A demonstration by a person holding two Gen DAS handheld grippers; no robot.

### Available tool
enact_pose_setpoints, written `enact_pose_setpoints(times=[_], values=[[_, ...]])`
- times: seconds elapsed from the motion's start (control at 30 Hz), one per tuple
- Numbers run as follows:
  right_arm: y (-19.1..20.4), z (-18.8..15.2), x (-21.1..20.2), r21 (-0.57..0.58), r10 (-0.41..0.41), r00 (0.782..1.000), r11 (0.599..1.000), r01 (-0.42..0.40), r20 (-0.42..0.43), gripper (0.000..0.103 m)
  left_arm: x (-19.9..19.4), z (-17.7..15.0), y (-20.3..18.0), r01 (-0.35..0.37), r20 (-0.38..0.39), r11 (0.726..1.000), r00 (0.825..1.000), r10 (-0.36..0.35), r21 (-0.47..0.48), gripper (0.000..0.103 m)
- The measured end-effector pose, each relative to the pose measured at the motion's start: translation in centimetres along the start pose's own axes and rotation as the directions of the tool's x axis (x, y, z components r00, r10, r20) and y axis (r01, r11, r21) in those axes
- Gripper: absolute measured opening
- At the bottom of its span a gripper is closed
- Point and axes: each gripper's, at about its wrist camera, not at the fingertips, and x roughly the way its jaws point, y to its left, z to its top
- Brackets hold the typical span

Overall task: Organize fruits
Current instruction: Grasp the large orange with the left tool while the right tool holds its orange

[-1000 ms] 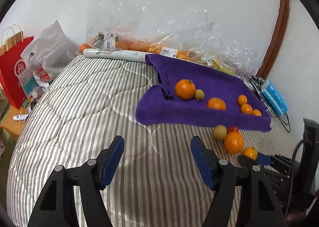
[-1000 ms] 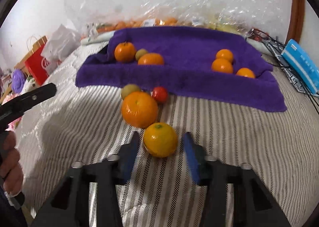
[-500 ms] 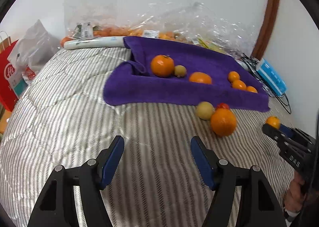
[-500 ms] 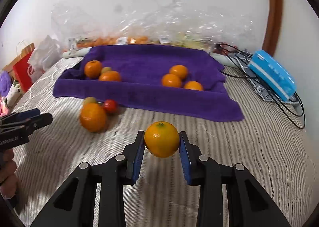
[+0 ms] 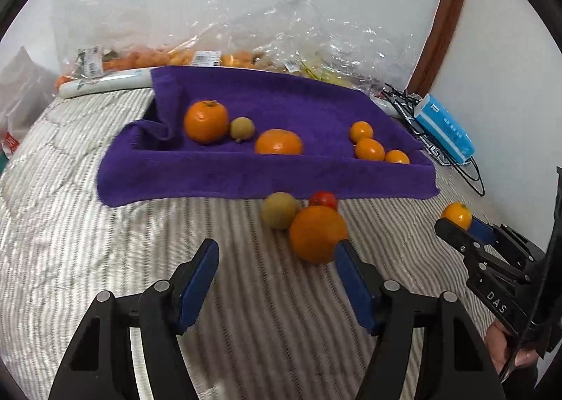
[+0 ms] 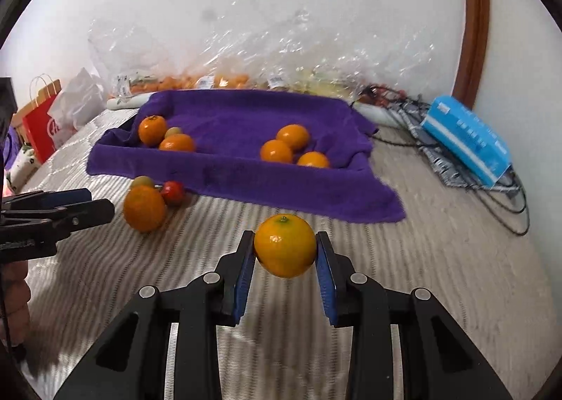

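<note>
A small orange is held lifted by the right gripper while the left gripper is brought toward the loose fruit.

Left wrist view: the left gripper (image 5: pixel 275 268) has been swung in on the large orange (image 5: pixel 318 234), which lies on the striped mattress (image 5: pixel 105 242) against a yellow-green fruit (image 5: pixel 280 209) and a small red fruit (image 5: pixel 324 199); its jaws have just been narrowed slightly but stand apart, with nothing between them. Right wrist view: the right gripper (image 6: pixel 285 261) is clamped on a small orange (image 6: pixel 285 246), which a second ago lay on the mattress and is now raised before the purple towel (image 6: pixel 228 171). A placement beside the three small oranges (image 6: pixel 291 147) is judged likely next.
</note>
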Motion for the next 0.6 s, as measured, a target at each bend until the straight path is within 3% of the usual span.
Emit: enact_pose_setpoints(times=[0.1, 0.27, 0.37, 0.6], values=[[-0.9, 0.1, 0.4, 0.035, 0.047, 0.999, 0.998, -0.046, -0.015, 0.034, 0.6, -0.1, -0.9, 0.030, -0.007, 1.000, 1.000, -0.030, 0.007, 0.063], [-1.3, 0.0, 0.7, 0.055, 0.087, 0.996, 0.995, -0.085, -0.031, 0.034, 1.9, 0.1, -2.6, 0.007, -0.023, 1.000, 1.000, -0.007, 0.024, 0.054], [-1.8, -0.1, 0.5, 0.079, 0.107, 0.994, 0.991, -0.106, -0.018, 0.034, 2.7, 0.0, -3.0, -0.037, -0.035, 0.999, 0.999, 0.038, 0.021, 0.040], [-3.6, -0.2, 1.1, 0.161, 0.162, 0.986, 0.975, -0.155, -0.032, 0.034, 3.0, 0.0, -3.3, -0.058, -0.034, 0.998, 0.998, 0.059, 0.018, 0.040]])
